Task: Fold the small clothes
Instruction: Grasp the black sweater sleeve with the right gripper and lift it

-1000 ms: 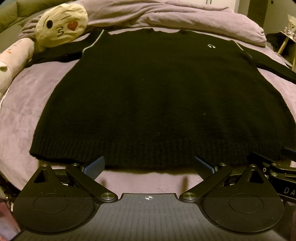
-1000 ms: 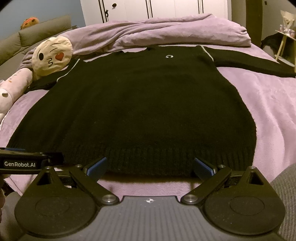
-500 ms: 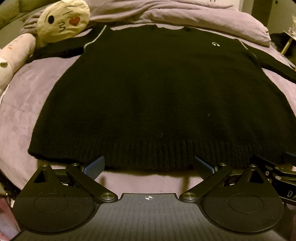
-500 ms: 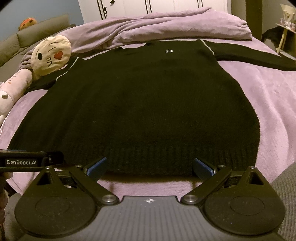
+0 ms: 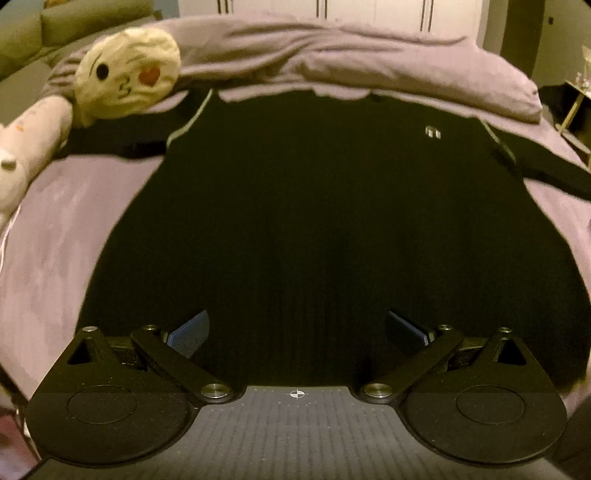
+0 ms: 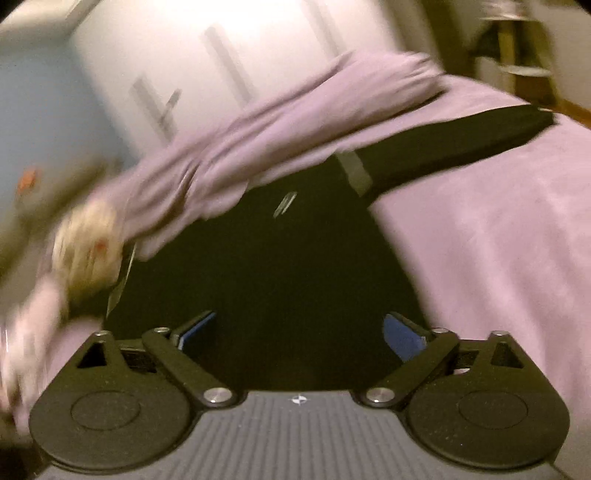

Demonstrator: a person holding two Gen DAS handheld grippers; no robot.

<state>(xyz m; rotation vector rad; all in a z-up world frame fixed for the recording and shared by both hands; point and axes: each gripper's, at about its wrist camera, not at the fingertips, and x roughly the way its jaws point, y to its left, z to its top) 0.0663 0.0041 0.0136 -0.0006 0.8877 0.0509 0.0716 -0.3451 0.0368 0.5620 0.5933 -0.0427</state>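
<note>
The black sweater (image 5: 325, 206) lies spread flat, front up, across the purple bed (image 5: 55, 229), its body filling the middle of the left wrist view and its neckline toward the far end. At the far left of that view a pale plush toy (image 5: 33, 129) lies along the bed's edge, and just right of it a round cream emoji cushion (image 5: 127, 74) with a red heart rests by the sweater's left sleeve (image 5: 118, 146), which stretches outward under the cushion. A thin pale stripe runs down the shoulder seam beside that sleeve. Behind the neckline a rumpled purple duvet (image 5: 351, 59) is heaped across the head of the bed, with white wardrobe doors (image 5: 369, 9) beyond it. Further right a small white logo (image 5: 432, 131) sits on the chest, and the other sleeve (image 5: 546, 173) reaches out to the right over the bedding. The left tongs (image 5: 295, 328) hang above the lower part of the sweater, blue pads wide apart and released, gripping nothing. The right wrist view is tilted and blurred: the right tongs (image 6: 299, 330) also stand over the black knit, their jaws closing but not pressing on any fabric, with the right sleeve (image 6: 461, 144) extended onto bare purple bedding beyond them.
</note>
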